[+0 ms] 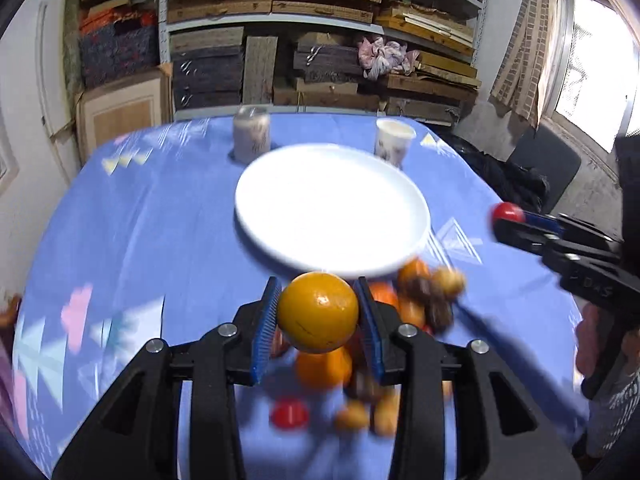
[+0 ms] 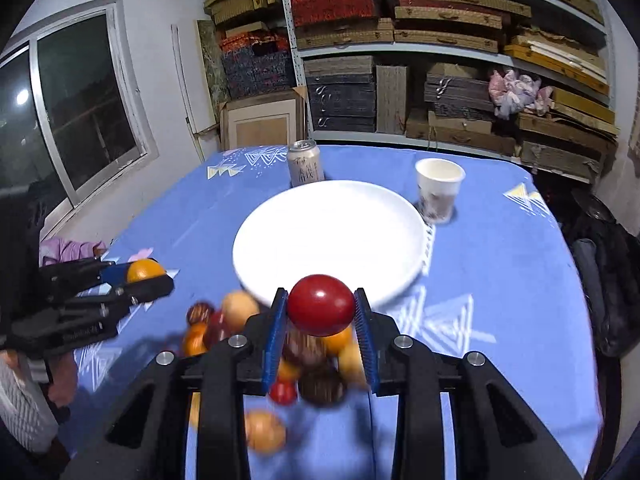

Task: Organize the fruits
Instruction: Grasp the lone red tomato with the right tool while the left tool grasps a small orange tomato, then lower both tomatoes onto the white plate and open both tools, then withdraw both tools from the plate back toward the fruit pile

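Left gripper (image 1: pixel 318 312) clamped on an orange (image 1: pixel 318 312); right gripper (image 2: pixel 320 311) clamped on a red fruit (image 2: pixel 320 311), both held above the loose fruit pile (image 2: pixel 304 364) on the table (image 2: pixel 500 280). White plate (image 2: pixel 328 240) lies empty straight ahead of both, just beyond the pile. Neither gripper looks clearly nearer.

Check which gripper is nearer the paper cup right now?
Right, by a little. The paper cup stands beyond the plate's far right rim; the right gripper is on that side, the left gripper across.
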{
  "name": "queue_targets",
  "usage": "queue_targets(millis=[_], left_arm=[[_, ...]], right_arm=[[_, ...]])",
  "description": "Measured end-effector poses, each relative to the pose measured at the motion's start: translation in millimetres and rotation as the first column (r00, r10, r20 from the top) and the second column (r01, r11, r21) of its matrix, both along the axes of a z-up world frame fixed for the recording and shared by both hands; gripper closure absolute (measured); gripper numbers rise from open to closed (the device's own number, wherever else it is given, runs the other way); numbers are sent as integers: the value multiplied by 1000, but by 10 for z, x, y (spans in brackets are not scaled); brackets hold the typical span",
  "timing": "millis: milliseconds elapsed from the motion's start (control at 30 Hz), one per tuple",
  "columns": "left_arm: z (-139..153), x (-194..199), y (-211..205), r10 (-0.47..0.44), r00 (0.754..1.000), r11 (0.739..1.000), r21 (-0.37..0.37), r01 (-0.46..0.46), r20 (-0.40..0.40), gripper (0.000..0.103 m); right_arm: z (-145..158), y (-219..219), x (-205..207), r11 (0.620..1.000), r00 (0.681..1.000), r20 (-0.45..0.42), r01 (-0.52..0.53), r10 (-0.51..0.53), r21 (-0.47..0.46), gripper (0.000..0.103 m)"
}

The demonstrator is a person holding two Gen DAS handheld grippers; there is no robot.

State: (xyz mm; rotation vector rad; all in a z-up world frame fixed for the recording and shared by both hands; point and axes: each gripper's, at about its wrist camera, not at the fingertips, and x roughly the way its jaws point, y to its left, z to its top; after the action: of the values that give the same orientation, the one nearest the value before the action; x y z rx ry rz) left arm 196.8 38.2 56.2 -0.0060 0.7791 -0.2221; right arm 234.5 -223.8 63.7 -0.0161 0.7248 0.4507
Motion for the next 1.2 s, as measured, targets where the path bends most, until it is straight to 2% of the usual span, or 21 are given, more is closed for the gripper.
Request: queue_targets(millis=[100,200,267,400,433,500,567,667,733,800,833,867,900,933,1033,1200], left_arm=[[-110,517,-71,7,1000,1000,15,-7,-23,66],[-320,908,-80,12,997,1000,9,-12,-75,66],[-487,1153,-54,20,993,1000,5,-20,-120,66],[-637,1360,-27,4,985,1000,-11,-6,-172,65],[-664,1382,-23,10,986,1000,-7,-11,-168,62],[-689,1402,8,14,987,1000,-19,-17,-162,40],[-671,1385,24,11,987,999,-31,-17,-158,38],[-625,1372,55,13,987,999,-44,-20,-159,35],[-527,1314,121,35,988,998,-51,-43,-150,34],[-366,1194,206,55,991,996,-60,-62,-125,28],[-273,1095,249,68,992,995,-65,-75,-104,24],[-169,946,305,86,994,993,-69,-91,-69,15],[-96,807,341,101,994,992,-71,-103,-42,9],[-28,588,394,126,992,990,-70,-126,-7,8],[-59,142,515,169,986,984,-61,-168,12,8],[-469,-473,564,205,978,977,-56,-206,-28,7]], right_arm=[[-141,183,527,1000,999,-42,8,-9,-16,70],[-348,279,865,999,996,-82,17,-20,-38,70],[-509,319,1020,998,994,-108,22,-29,-62,69],[-730,373,1144,995,990,-134,24,-37,-97,69],[-760,386,1154,994,990,-137,27,-42,-107,69],[-808,407,1144,993,990,-137,31,-47,-117,63],[-801,425,1133,991,991,-123,35,-51,-128,48],[-708,395,1075,992,993,-100,47,-59,-118,47],[-531,340,977,995,996,-68,55,-61,-83,46],[-207,236,736,998,998,3,59,-59,-25,33],[-110,203,648,998,998,27,58,-58,-7,21],[19,153,500,998,996,63,58,-59,18,13],[126,97,342,997,994,93,58,-62,43,11],[200,45,165,996,992,110,53,-60,67,10],[159,-56,-176,994,993,111,37,-49,107,9],[-307,-306,-680,985,988,113,86,-103,151,6]])
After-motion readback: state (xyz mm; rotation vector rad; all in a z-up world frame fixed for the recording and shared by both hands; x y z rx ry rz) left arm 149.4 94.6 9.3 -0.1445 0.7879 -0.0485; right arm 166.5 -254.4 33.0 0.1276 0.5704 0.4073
